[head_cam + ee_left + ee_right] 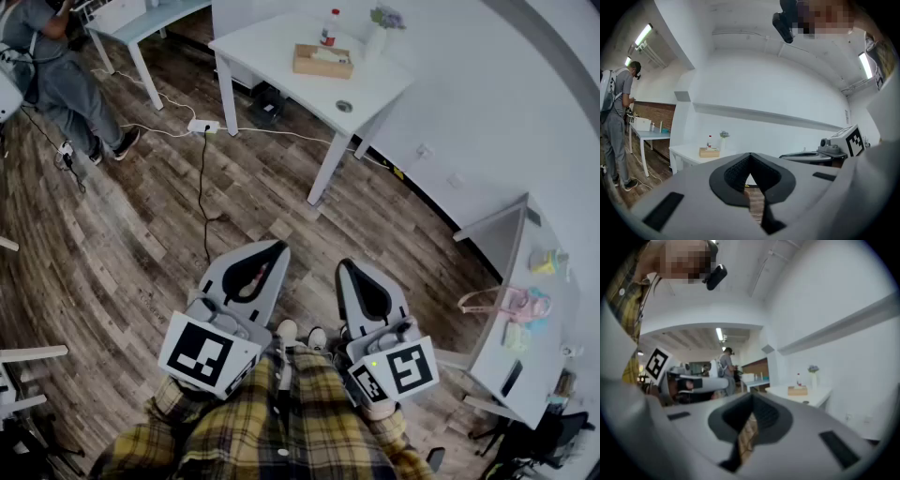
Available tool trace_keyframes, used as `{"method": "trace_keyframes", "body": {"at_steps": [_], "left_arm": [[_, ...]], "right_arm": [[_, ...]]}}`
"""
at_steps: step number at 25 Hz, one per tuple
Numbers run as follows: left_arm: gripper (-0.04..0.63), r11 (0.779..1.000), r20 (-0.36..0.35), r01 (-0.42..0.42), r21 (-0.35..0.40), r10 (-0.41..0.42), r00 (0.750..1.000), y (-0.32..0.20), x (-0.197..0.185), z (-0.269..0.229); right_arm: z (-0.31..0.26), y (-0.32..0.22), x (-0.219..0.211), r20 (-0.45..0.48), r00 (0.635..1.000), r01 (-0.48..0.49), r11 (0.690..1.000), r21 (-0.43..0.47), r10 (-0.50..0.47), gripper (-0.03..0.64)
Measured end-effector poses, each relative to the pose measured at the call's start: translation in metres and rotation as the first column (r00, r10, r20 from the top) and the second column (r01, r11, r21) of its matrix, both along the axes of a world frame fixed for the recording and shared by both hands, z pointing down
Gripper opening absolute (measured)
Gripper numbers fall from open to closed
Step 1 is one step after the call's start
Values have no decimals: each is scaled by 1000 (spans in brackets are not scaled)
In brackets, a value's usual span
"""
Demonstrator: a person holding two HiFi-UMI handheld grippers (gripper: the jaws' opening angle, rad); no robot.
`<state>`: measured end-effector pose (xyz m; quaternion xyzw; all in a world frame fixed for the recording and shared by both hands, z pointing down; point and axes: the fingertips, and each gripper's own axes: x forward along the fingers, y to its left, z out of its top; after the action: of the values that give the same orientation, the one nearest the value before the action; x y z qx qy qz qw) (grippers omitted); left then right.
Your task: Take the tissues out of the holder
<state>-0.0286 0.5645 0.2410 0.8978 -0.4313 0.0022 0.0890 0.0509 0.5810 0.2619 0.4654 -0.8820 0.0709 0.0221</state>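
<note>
A: Where's our holder (322,62)?
B: On the far table (272,42), tissues (330,53) in it, well apart from us.
A: Fingers (726,174)?
B: Left gripper (278,247) and right gripper (343,266): both pressed together, nothing between them. We hold both over the floor (141,234).

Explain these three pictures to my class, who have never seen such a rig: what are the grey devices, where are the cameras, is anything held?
No robot here: a person holds hand-worked tongs in each hand. One picture comes from a camera on the person's head, looking down; the others from cameras riding on the left tongs and the right tongs. Both tongs are shut and empty. The person stands on a wooden floor, apart from the white table where the wooden tissue holder, a bottle and a vase stand.
</note>
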Motion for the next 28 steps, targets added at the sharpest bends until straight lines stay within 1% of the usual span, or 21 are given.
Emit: {"method": "trace_keyframes", "body": {"at_steps": [3,8,12,16,22,28], "left_arm": [[5,1000,5,-3,5,3,1000,-1,4,0],[5,999,24,-4,38,3,1000,-3,11,0],[5,999,26,-3,32,2,1000,-3,19,3],[5,999,35,9,43,-10,999,-3,31,4],[5,999,50,30,16,-31,998,-6,46,10],[6,999,42,48,11,-48,998,-25,45,16]], "right_arm": [[0,-1,4,1,1000,1,1000,1,-1,12],[-2,-2,12,7,1000,6,1000,13,-6,12],[-1,-3,21,19,1000,2,1000,20,-2,12],[0,-3,33,25,1000,10,1000,21,-11,12],[4,-8,49,37,999,22,1000,11,-22,12],[15,-26,48,37,999,39,999,-13,-39,12]]}}
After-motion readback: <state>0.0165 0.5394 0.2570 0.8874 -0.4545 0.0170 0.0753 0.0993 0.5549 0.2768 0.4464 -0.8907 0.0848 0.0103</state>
